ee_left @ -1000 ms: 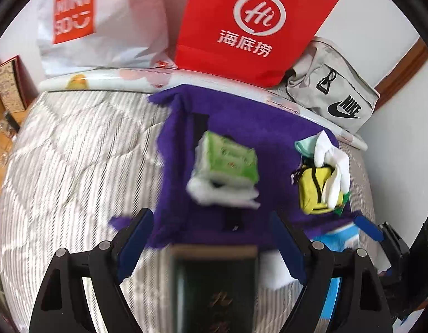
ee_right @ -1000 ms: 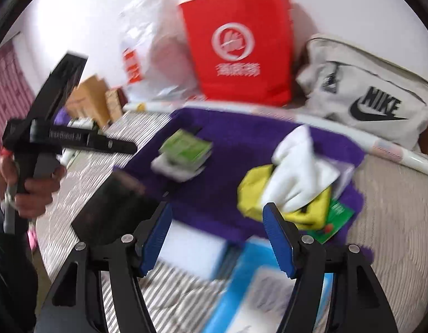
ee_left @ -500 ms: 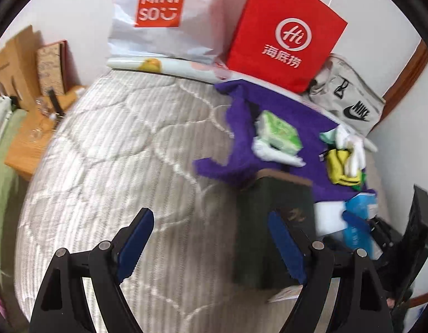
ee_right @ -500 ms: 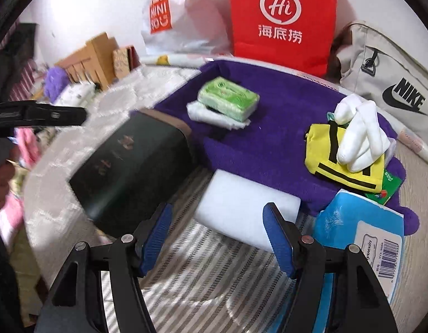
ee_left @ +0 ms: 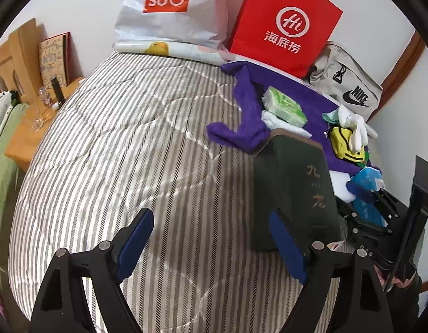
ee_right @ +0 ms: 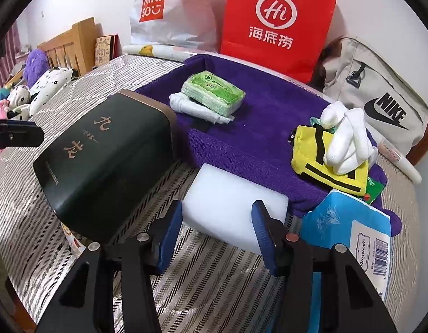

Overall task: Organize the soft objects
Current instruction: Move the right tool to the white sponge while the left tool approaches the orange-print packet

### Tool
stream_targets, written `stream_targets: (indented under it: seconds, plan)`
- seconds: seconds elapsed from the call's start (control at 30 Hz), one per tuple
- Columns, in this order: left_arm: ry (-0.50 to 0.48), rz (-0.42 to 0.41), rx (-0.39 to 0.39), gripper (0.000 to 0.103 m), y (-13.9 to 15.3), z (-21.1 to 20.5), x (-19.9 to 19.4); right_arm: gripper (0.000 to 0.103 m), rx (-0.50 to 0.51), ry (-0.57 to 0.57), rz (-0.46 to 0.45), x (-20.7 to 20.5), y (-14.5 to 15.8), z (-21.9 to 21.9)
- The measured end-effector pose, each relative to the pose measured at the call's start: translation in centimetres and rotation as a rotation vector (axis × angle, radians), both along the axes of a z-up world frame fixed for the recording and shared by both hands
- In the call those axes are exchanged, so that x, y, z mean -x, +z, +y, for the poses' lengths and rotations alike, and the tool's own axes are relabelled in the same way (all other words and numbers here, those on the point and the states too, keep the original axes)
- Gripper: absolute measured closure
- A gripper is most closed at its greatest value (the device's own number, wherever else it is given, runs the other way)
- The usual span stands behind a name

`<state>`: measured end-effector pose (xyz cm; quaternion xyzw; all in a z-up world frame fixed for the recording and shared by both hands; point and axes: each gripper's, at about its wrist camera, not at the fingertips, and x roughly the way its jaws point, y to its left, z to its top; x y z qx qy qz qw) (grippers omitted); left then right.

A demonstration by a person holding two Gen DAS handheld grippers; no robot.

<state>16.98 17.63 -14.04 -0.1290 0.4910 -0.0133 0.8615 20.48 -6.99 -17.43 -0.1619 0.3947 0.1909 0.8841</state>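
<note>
A white foam block (ee_right: 228, 208) lies on the striped quilt against the near edge of a purple towel (ee_right: 264, 127). My right gripper (ee_right: 216, 211) is low over the block's near end, and its jaws are closing with the block between them; I see no pad pressing on it. On the towel lie a green tissue pack (ee_right: 214, 94) on a white cloth (ee_right: 191, 108), and a yellow pouch (ee_right: 322, 158) under a white glove (ee_right: 347, 138). A blue tissue pack (ee_right: 352, 233) lies to the right. My left gripper (ee_left: 208, 216) stands open over bare quilt, holding nothing.
A dark green box (ee_left: 294, 188) stands on the quilt beside my left gripper's right finger. At the back wall stand a red paper bag (ee_left: 283, 25), a white Miniso bag (ee_left: 169, 8) and a grey Nike bag (ee_left: 350, 88). A wooden bedside stand (ee_left: 28, 127) is at the left.
The left gripper swung left from above the towel to the bare quilt, and the box now sits by its right finger. The right gripper sank to the foam block and its jaws narrowed.
</note>
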Motion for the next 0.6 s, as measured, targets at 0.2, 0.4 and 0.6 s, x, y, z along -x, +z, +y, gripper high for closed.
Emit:
stream_targets:
  seconds: [0.2, 0.4, 0.6]
  plan:
    - [0.011, 0.025, 0.022, 0.019, -0.6, 0.2, 1.5, 0.079, -0.031, 0.029, -0.010, 0.8, 1.0, 0.1]
    - [0.021, 0.029, 0.036, 0.019, -0.3, -0.1, 3.2, 0.090, -0.080, 0.011, -0.024, 1.6, 2.6, -0.8]
    - [0.014, 0.032, 0.036, 0.019, -0.3, -1.2, 4.4, 0.094, -0.169, 0.014, -0.036, 2.9, 4.9, -2.3]
